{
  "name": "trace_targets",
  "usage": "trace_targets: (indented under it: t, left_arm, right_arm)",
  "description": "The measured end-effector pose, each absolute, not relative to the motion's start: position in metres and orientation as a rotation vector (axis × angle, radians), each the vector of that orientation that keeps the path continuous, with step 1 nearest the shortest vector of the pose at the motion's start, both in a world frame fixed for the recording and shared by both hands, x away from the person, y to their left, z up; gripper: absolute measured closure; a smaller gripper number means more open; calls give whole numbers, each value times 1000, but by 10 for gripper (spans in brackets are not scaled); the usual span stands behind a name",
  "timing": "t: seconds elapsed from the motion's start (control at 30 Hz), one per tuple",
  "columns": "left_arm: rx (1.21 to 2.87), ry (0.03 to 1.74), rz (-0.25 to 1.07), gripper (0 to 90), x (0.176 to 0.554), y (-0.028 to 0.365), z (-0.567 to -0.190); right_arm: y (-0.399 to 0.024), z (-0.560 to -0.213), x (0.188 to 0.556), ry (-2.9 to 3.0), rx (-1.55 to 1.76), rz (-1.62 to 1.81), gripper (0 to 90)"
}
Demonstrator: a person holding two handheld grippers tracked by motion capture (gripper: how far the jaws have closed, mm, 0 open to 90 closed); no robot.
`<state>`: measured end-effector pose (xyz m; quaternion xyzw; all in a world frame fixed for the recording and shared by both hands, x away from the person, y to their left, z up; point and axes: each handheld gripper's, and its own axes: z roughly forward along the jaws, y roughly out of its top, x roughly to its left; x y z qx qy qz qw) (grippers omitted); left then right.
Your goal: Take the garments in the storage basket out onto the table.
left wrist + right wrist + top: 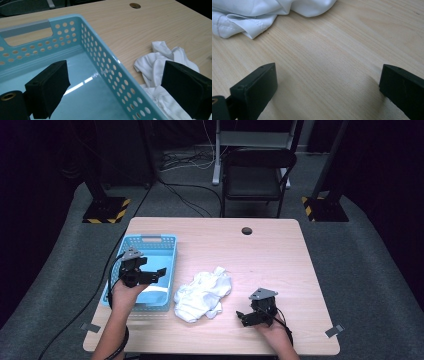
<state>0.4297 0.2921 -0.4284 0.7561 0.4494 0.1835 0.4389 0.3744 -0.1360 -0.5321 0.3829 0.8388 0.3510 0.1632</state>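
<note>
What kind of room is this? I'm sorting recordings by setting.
Probably a lab or studio set up for recording, not a home. A lone wooden table stands on grey carpet, black stand bases with yellow hazard stripes flank it, and loose cables run across the floor behind a folding chair.

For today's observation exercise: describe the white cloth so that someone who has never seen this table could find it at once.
Start at the wooden table and find the light blue perforated basket on its left half. Just right of the basket, near the table's middle, lies the white cloth, crumpled in a heap. It is the one soft, white thing there; the basket is rigid and the grippers are black.
</note>
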Motion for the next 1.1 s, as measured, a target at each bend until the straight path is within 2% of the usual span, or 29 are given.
trace_targets:
  t: [0.93, 1.1]
  left_arm:
    - [1805, 1305, 413, 67, 438, 336, -449]
    - [1819, 1289, 372, 87, 437, 327, -445]
  right_arm:
    - [-136, -532, 374, 2392, 1092, 1001, 10]
    - [-136, -532, 374, 2392, 1093, 1002, 10]
